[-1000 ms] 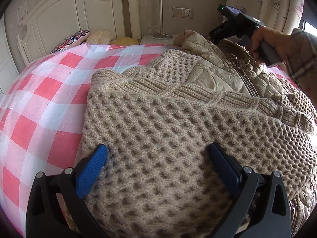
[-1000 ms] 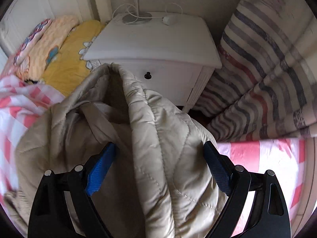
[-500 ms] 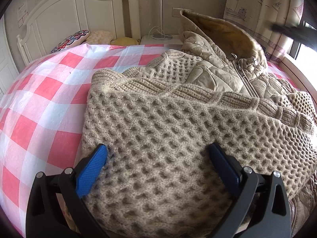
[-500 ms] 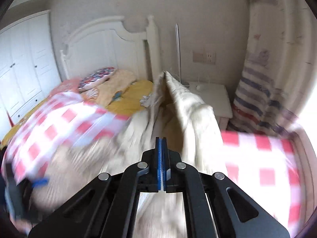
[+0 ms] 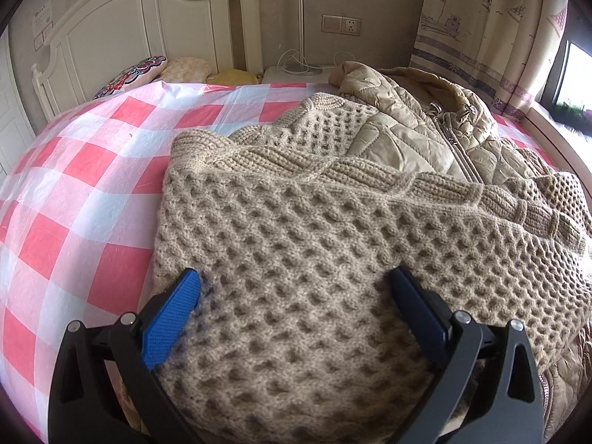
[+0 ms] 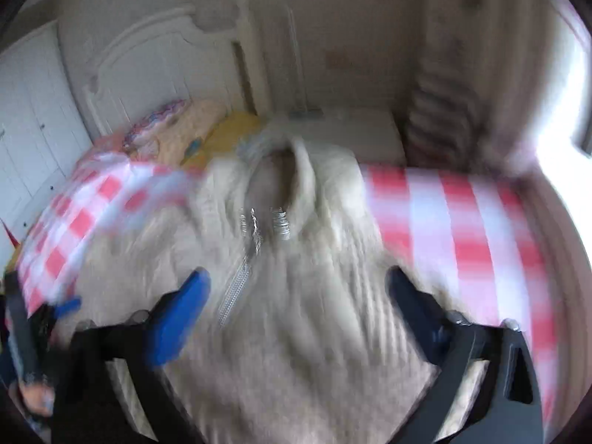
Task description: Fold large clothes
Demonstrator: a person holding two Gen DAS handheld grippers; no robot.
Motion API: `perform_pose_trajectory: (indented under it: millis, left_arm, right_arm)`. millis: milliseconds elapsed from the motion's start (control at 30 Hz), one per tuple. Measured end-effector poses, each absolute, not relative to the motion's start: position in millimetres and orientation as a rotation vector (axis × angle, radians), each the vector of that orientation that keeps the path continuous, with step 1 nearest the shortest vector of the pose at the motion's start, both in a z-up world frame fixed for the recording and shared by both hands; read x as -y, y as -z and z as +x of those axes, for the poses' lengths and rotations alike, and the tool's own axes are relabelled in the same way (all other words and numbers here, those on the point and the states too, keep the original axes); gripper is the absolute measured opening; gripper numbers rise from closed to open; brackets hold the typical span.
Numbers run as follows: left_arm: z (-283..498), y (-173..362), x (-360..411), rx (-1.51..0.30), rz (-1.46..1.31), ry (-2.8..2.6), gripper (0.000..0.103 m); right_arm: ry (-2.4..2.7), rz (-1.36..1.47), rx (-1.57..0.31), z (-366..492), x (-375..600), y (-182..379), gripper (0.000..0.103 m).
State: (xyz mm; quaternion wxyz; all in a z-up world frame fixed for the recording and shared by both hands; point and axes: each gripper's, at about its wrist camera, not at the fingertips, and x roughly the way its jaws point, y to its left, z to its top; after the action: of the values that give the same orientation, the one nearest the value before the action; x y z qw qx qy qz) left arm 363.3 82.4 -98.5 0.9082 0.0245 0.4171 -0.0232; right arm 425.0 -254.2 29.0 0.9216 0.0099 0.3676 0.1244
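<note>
Both grippers gape empty, right gripper opening over the puffy, slippery jacket, left gripper over the soft, heavy sweater; I'd pinch hems.

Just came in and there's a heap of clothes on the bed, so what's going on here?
A person with a gripper in each hand is sorting clothes to fold on the checked bed. The left gripper sits open over a knit sweater, which lies partly on a quilted jacket. The right gripper is above the jacket's zipper; its jaws are opening and grip nothing. That view is blurred.
</note>
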Motion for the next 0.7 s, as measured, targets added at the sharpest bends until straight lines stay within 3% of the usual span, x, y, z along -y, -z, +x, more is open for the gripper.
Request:
perform_pose_trajectory:
  millis: [200,333,467,500,533,567,700]
  left_arm:
    - [363.8,98.4,-84.8,-0.861,0.045,0.052,0.101]
    - [364.7,98.8,-85.2,-0.862,0.041,0.055,0.101]
    - [364.4,98.8,-85.5,-0.862,0.039,0.056,0.101]
    - [364.6,98.8,-85.0,-0.863,0.038,0.057,0.101]
    - [364.8,98.9,-85.1,-0.863,0.037,0.057,0.101]
    - [365.2,98.9,-85.7,-0.864,0.036,0.058,0.101]
    - [365.3,99.0,-85.9,-0.864,0.035,0.058,0.101]
  right_arm:
    - [-0.205,-0.078,-0.868,584.3,198.7,-24.8,0.093]
    - [-0.082,-0.137,-1.074,686.6,180.1,27.3,0.078]
    - [-0.033,-0.206,-1.2,729.4,169.3,73.9,0.076]
    - [-0.029,-0.225,-1.203,731.1,168.5,80.3,0.071]
    - [-0.031,-0.234,-1.217,732.3,167.0,85.3,0.035]
    - [-0.037,-0.246,-1.222,730.9,165.8,88.5,0.008]
    - [-0.135,-0.129,-0.992,686.9,180.2,43.4,0.005]
